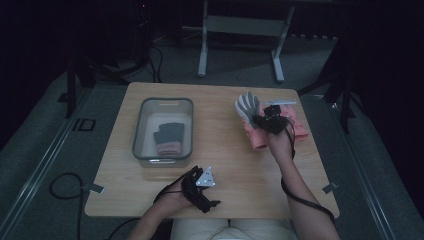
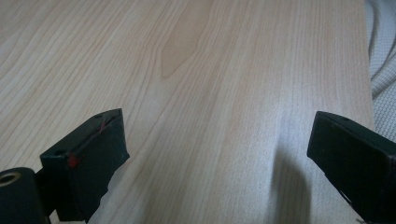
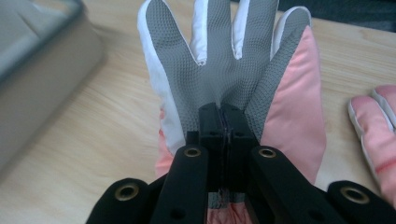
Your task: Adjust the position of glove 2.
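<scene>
Here, in the high view, a wooden table [image 1: 225, 165] fills the middle of the frame, with a person's forearms entering from the bottom edge. Right of centre, the right gripper [image 1: 265, 120] has its jaws clamped on a pink and grey glove [image 1: 248, 116], holding it so the grey fingers point toward the top of the frame. In the right gripper view, the jaws meet on the glove's textured grey palm, at the centre of the frame. A second pink glove [image 1: 298, 126] lies on the table just beside it, to the right. Left of centre sits a grey plastic bin [image 1: 141, 131] holding a dark glove [image 1: 169, 137]. At lower centre, the left gripper [image 1: 209, 202] hovers near the table's bottom edge; in the left gripper view its jaws stand wide apart over bare wood.
</scene>
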The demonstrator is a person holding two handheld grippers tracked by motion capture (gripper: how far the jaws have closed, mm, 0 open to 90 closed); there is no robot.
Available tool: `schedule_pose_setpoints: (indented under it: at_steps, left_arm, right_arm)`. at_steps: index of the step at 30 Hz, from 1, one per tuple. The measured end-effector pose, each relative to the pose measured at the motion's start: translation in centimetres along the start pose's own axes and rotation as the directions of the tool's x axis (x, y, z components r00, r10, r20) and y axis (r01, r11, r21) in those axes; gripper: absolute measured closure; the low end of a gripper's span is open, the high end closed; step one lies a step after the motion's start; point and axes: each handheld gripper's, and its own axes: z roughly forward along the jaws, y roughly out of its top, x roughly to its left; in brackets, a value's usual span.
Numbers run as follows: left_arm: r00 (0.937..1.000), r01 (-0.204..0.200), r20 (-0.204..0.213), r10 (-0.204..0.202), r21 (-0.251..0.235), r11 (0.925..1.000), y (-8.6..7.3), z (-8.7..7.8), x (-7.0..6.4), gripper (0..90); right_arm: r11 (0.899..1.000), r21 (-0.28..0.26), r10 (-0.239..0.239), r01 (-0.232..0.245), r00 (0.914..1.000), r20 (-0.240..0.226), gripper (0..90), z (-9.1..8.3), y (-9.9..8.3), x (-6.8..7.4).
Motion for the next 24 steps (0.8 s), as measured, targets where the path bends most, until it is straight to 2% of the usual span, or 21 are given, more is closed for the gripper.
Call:
schedule_pose_setpoints:
  at_steps: [4,5,6,8,9,10,11,13,15,18,19,24]
  left_arm:
    - [1.0,-0.006,-0.002,0.006,-0.006,1.0,0.1,-0.2,-0.1,4.0]
    - [1.0,-0.006,-0.002,0.006,-0.006,1.0,0.1,-0.2,-0.1,4.1]
    - [0.9999,-0.009,-0.008,0.009,-0.007,0.9999,0.1,-0.2,0.0,4.0]
    - [0.9999,-0.002,-0.013,0.002,-0.013,0.9999,0.1,-0.3,0.0,4.1]
    - [0.9999,-0.001,-0.014,0.001,-0.015,0.9999,0.0,-0.4,0.0,4.0]
    - [0.9999,-0.002,-0.014,0.001,-0.015,0.9999,0.1,-0.4,0.1,4.0]
    - [0.9998,-0.003,-0.02,0.003,-0.012,0.9999,0.1,-0.4,0.1,4.0]
    - [0.9999,-0.005,-0.015,0.004,-0.016,0.9999,0.2,-0.5,0.1,4.0]
    - [0.9999,-0.005,-0.015,0.004,-0.016,0.9999,0.2,-0.5,0.1,4.0]
    - [1.0,-0.002,-0.008,0.002,-0.014,0.9999,0.1,-0.4,0.1,4.0]
    - [1.0,-0.002,-0.008,0.002,-0.01,0.9999,0.0,-0.3,0.1,4.0]
    - [0.999,-0.038,-0.02,0.038,0.007,0.9992,0.1,-0.1,-0.2,4.1]
  right_arm:
    - [0.997,-0.052,0.063,-0.062,0.998,0.011,88.3,-2.6,-1.0,1.6]
    - [0.997,-0.052,0.063,-0.062,0.998,0.011,88.3,-2.6,-1.0,1.6]
    - [0.99,-0.079,0.121,-0.119,0.9926,0.011,88.3,-3.7,-1.8,2.1]
    - [0.986,-0.093,0.143,-0.14,0.9895,0.024,88.3,-4.4,-2.6,2.7]
    - [0.981,-0.099,0.17,-0.168,0.9852,0.02,88.3,-4.5,-3.2,2.8]
    - [0.981,-0.099,0.17,-0.168,0.9852,0.02,88.3,-4.5,-3.2,2.8]
    - [0.979,-0.09,0.188,-0.185,0.9817,0.029,88.3,-4.2,-4.5,3.2]
    - [0.982,-0.059,0.184,-0.182,0.9823,0.035,88.3,-3.4,-5.2,3.4]
    - [0.98,-0.04,0.196,-0.194,0.9797,0.043,88.3,-2.4,-5.9,3.7]
    - [0.978,-0.035,0.207,-0.206,0.9776,0.037,88.3,-2.1,-6.1,3.7]
    - [0.977,-0.01,0.215,-0.215,0.9757,0.042,88.3,-0.9,-6.6,4.0]
    - [0.966,0.044,0.253,-0.255,0.9667,0.039,88.3,1.4,-7.7,3.9]
